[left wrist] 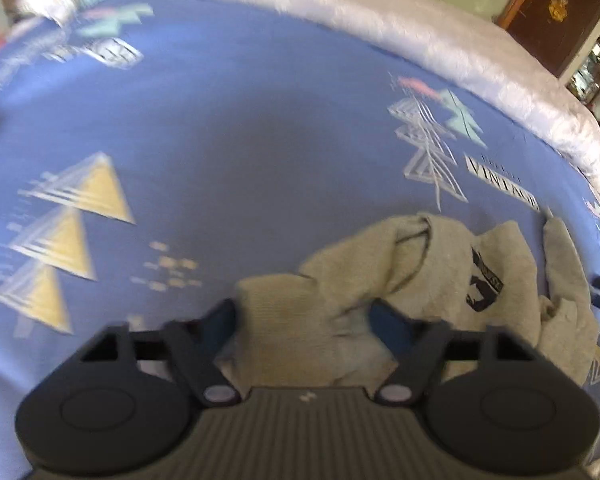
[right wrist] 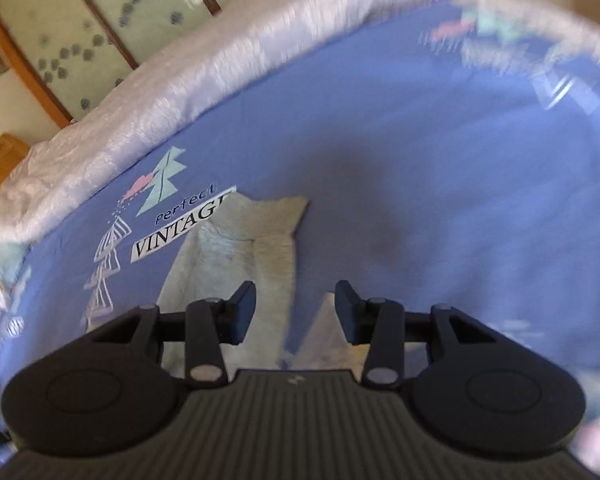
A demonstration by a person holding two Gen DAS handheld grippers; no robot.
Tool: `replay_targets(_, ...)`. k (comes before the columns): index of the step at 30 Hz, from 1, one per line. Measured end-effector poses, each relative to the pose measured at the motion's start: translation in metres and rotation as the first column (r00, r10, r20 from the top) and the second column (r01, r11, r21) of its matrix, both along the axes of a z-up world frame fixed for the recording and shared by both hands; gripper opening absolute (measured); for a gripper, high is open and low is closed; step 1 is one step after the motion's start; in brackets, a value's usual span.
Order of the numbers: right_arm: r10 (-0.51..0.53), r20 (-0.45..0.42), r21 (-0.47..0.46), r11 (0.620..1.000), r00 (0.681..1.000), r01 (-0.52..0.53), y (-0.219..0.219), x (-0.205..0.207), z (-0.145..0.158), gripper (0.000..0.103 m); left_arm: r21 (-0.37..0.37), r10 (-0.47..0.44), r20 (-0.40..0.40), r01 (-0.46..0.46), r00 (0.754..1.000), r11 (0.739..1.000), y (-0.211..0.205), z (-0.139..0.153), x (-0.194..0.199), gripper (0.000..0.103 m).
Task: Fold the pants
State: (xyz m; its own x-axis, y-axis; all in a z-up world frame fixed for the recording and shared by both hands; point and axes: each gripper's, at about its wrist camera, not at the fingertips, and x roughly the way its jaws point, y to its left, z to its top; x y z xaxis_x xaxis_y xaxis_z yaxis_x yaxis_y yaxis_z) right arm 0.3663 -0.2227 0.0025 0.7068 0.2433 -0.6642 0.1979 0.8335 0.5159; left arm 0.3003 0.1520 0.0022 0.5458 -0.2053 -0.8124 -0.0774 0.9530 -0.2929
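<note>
Light grey pants (left wrist: 440, 276) with a black logo lie crumpled on a blue printed bed sheet (left wrist: 240, 128). My left gripper (left wrist: 304, 320) is open, its fingers on either side of a bunched part of the fabric, close above it. In the right wrist view a flat part of the pants (right wrist: 256, 248) stretches away from me. My right gripper (right wrist: 296, 312) is open above the pants' right edge, its left finger (right wrist: 242, 306) over the cloth and its right finger (right wrist: 350, 308) over the sheet. Both views are blurred.
A white quilted blanket (left wrist: 440, 48) runs along the far edge of the bed; it also shows in the right wrist view (right wrist: 160, 88). Dark wooden furniture (left wrist: 556, 12) stands beyond it. Wood-framed panels (right wrist: 100, 20) are behind the bed.
</note>
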Motion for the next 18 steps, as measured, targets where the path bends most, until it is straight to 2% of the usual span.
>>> replay_targets(1, 0.001, -0.017, 0.023, 1.000, 1.000, 0.000, 0.005, 0.013, -0.008, 0.048, 0.032, 0.000, 0.016, -0.001, 1.000, 0.999, -0.004, 0.000, -0.002, 0.048)
replay_targets(2, 0.009, -0.034, 0.037, 0.999, 0.999, -0.008, 0.011, 0.026, -0.015, 0.049, 0.075, -0.020, 0.036, 0.017, 0.999, 0.997, -0.011, 0.001, -0.004, 0.035)
replay_targets(3, 0.019, -0.036, 0.023, 1.000, 0.999, -0.018, 0.016, 0.037, -0.017, 0.040, 0.086, -0.041, 0.043, 0.037, 0.998, 0.996, -0.013, 0.002, -0.004, 0.021)
replay_targets(5, 0.082, -0.012, -0.074, 0.994, 0.997, -0.082, 0.025, 0.047, -0.008, 0.005, 0.072, -0.051, 0.053, 0.047, 0.997, 0.996, -0.007, 0.008, -0.011, 0.017)
replay_targets(7, 0.046, 0.060, -0.091, 0.995, 0.997, -0.040, 0.012, 0.036, 0.008, 0.004, 0.083, -0.016, 0.083, 0.009, 0.996, 0.997, 0.007, 0.021, -0.022, 0.016)
replay_targets(10, -0.087, 0.127, -0.132, 0.986, 0.988, 0.104, -0.047, 0.022, 0.033, 0.004, 0.053, 0.060, 0.094, -0.066, 0.994, 0.996, 0.034, 0.038, -0.038, 0.016)
replay_targets(12, -0.187, 0.128, -0.214, 0.954, 0.974, 0.211, -0.087, 0.006, 0.042, 0.005, 0.023, 0.086, 0.097, -0.089, 0.992, 0.996, 0.050, 0.043, -0.051, 0.016)
replay_targets(13, -0.250, 0.113, -0.261, 0.926, 0.962, 0.272, -0.106, -0.005, 0.041, 0.008, 0.010, 0.092, 0.089, -0.094, 0.992, 0.996, 0.055, 0.043, -0.058, 0.016)
replay_targets(14, -0.309, 0.085, -0.304, 0.897, 0.947, 0.320, -0.121, -0.016, 0.038, 0.021, -0.002, 0.092, 0.077, -0.092, 0.993, 0.996, 0.057, 0.043, -0.065, 0.016)
replay_targets(15, -0.357, 0.042, -0.336, 0.875, 0.933, 0.350, -0.137, -0.018, 0.035, 0.045, -0.014, 0.087, 0.068, -0.087, 0.994, 0.996, 0.057, 0.041, -0.071, 0.016)
replay_targets(17, -0.432, 0.020, -0.331, 0.848, 0.902, 0.413, -0.159, -0.032, 0.034, 0.047, -0.022, 0.072, 0.067, -0.071, 0.995, 0.997, 0.056, 0.043, -0.077, 0.016)
replay_targets(18, -0.430, 0.033, -0.299, 0.857, 0.902, 0.420, -0.165, -0.037, 0.037, 0.047, -0.022, 0.066, 0.073, -0.064, 0.995, 0.998, 0.054, 0.046, -0.080, 0.016)
